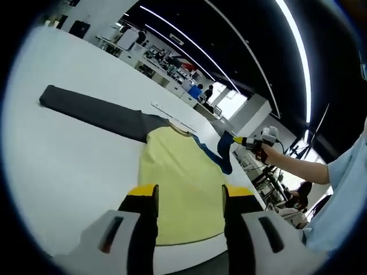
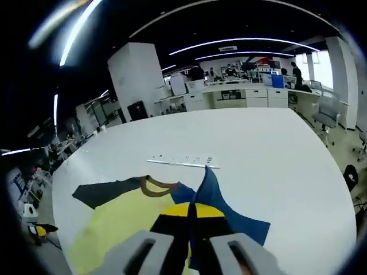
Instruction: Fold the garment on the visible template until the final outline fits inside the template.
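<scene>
Evidently, the right gripper (image 2: 193,213) pinches the blue sleeve (image 2: 213,197) up for folding over the shirt (image 1: 180,177); the left gripper (image 1: 189,192) hovers open.

1. One garment: a yellow shirt (image 1: 180,183) with two dark sleeves, one grey, one blue, lying on the table.
2. One white table (image 2: 258,149).
3. One thin ruler-like strip (image 2: 183,162) near the table's far edge, beyond the collar.
4. Two grippers: the left gripper (image 1: 186,197) and the right gripper (image 2: 192,213).
5. Several ceiling light strips; exact count unclear.
</scene>
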